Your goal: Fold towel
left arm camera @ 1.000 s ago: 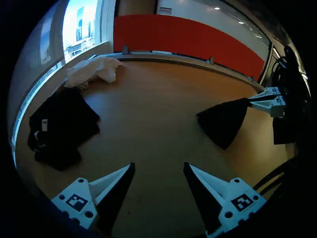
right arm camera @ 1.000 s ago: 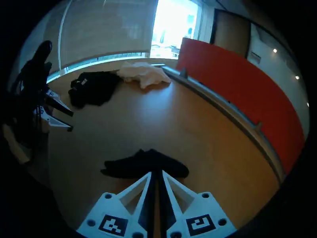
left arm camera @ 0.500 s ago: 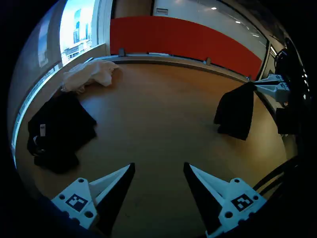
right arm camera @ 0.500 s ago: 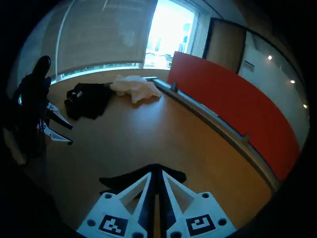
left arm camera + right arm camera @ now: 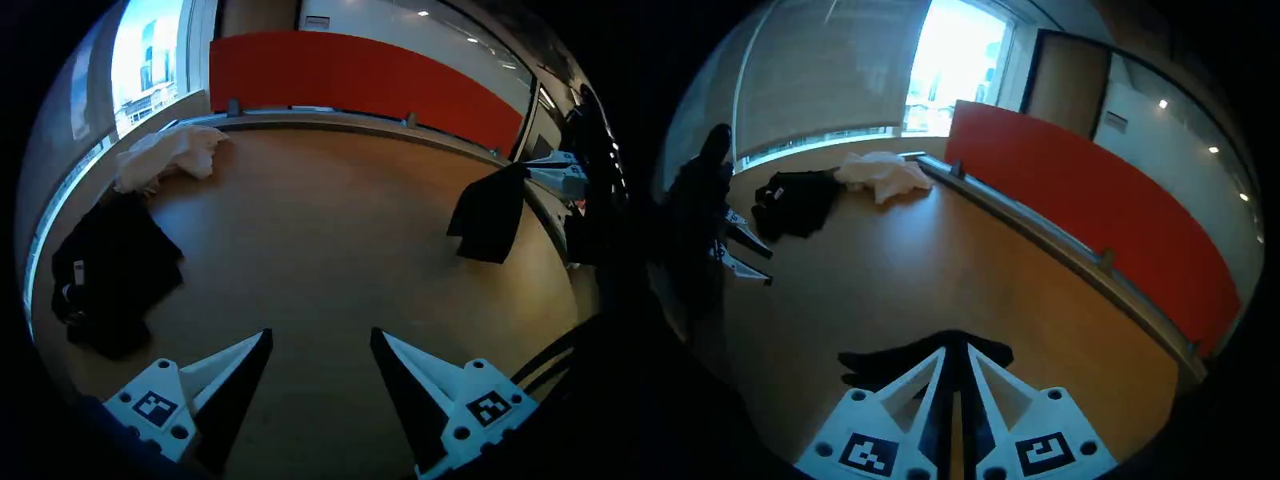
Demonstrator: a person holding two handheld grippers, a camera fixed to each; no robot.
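The wooden tabletop [image 5: 320, 232] carries a crumpled white cloth [image 5: 164, 152] at its far corner by the window. A heap of black fabric [image 5: 112, 276] lies just beside it, along the window edge.

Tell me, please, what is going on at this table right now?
A person works with two handheld grippers. The right gripper is shut on a black towel, which hangs from it over the wooden table. The left gripper is open and empty above it. A black cloth pile and a crumpled white cloth lie near the window.
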